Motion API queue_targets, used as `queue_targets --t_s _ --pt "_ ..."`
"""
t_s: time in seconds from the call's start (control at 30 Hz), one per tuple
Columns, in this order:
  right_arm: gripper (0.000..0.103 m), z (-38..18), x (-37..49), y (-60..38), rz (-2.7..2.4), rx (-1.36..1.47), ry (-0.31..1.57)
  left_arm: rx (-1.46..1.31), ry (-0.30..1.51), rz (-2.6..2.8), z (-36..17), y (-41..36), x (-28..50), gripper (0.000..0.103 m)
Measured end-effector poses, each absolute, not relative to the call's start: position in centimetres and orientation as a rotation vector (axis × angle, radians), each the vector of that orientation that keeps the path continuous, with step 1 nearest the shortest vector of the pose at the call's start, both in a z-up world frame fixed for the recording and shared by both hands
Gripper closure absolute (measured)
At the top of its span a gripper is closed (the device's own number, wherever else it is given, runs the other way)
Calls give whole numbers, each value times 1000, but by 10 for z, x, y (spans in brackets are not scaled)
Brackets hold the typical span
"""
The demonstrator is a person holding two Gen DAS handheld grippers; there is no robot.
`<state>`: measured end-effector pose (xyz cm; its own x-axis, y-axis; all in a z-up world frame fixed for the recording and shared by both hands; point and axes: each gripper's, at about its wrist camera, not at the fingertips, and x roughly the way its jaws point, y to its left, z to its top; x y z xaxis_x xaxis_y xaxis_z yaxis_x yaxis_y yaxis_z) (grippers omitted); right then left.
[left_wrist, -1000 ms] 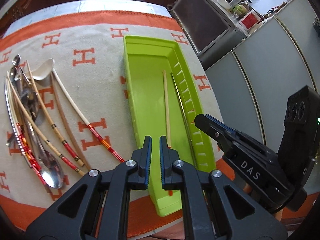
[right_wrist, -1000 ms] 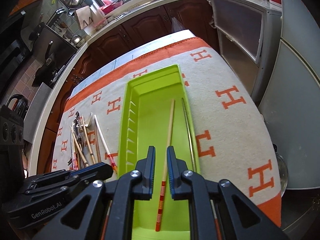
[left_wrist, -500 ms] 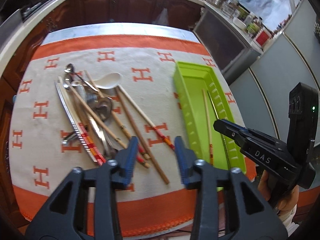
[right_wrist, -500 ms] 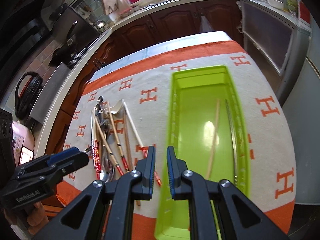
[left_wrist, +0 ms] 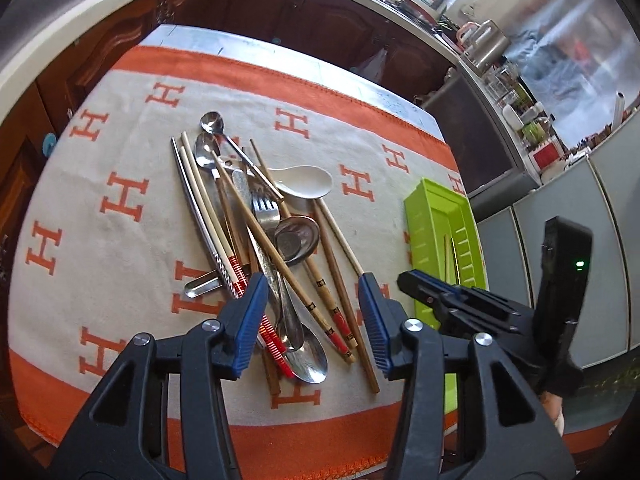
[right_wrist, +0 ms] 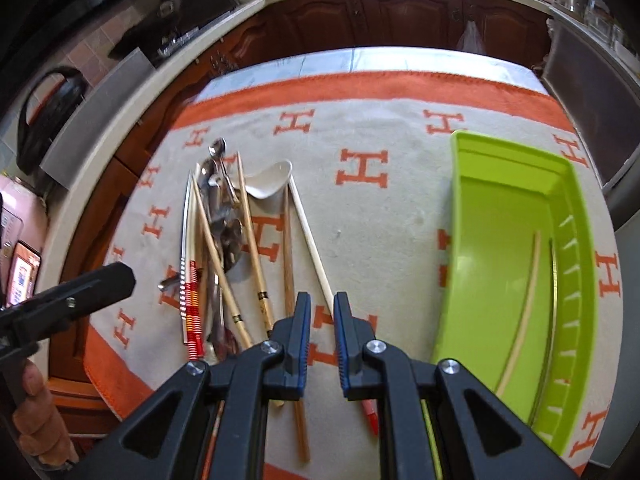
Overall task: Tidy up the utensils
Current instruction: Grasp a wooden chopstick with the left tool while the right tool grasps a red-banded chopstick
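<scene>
A heap of utensils (left_wrist: 260, 224) lies on the cloth: chopsticks, metal spoons, a fork and a white ceramic spoon (left_wrist: 306, 180). My left gripper (left_wrist: 312, 318) is open wide and empty, hovering over the near ends of the heap. The green tray (right_wrist: 516, 264) stands to the right and holds a pale chopstick (right_wrist: 524, 312) and a thin metal one. My right gripper (right_wrist: 322, 326) is nearly shut and empty, above a pale chopstick (right_wrist: 310, 240) at the heap's right side. The heap also shows in the right wrist view (right_wrist: 224, 240).
An orange and beige cloth (left_wrist: 120, 200) with H marks covers the table. Dark wooden cabinets (right_wrist: 400, 20) and a countertop run behind it. A grey fridge (left_wrist: 580, 240) stands at the right. The table's front edge is close under both grippers.
Both grippers have swung left from the green tray to the utensil heap. My left gripper has gone from shut to wide open. The right gripper stays nearly shut.
</scene>
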<state>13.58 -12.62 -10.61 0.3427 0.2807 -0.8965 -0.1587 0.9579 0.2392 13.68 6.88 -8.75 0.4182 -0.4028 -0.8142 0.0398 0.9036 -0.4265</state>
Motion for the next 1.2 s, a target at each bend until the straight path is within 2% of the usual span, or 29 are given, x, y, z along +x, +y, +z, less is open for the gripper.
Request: queue_targets --t_s 0.2,0.43,0.47,0.5,0.63,0.77,0.87,1.2 --pt "92 -131 145 -112 251 15 1245 -411 1143 -288 -111 72 147 62" --pt "88 -132 142 -102 258 -61 1201 -382 1153 -270 -126 67 158 62" --pt "90 -131 142 -104 259 -58 1197 -378 1157 -269 -129 65 159 62" --pt "96 -131 142 -106 255 -49 1196 -373 1160 -266 -130 64 161 62" --pt "98 -130 144 -122 284 81 1203 -336 1169 -254 -134 53 162 62" --pt "98 -119 138 -137 314 174 1176 -311 1197 -266 -136 40 161 80" --pt "98 -113 137 -146 333 226 1167 -353 1249 -284 -143 33 165 85" --pt "98 -103 133 -157 354 294 1137 -448 1343 -230 -161 28 174 86"
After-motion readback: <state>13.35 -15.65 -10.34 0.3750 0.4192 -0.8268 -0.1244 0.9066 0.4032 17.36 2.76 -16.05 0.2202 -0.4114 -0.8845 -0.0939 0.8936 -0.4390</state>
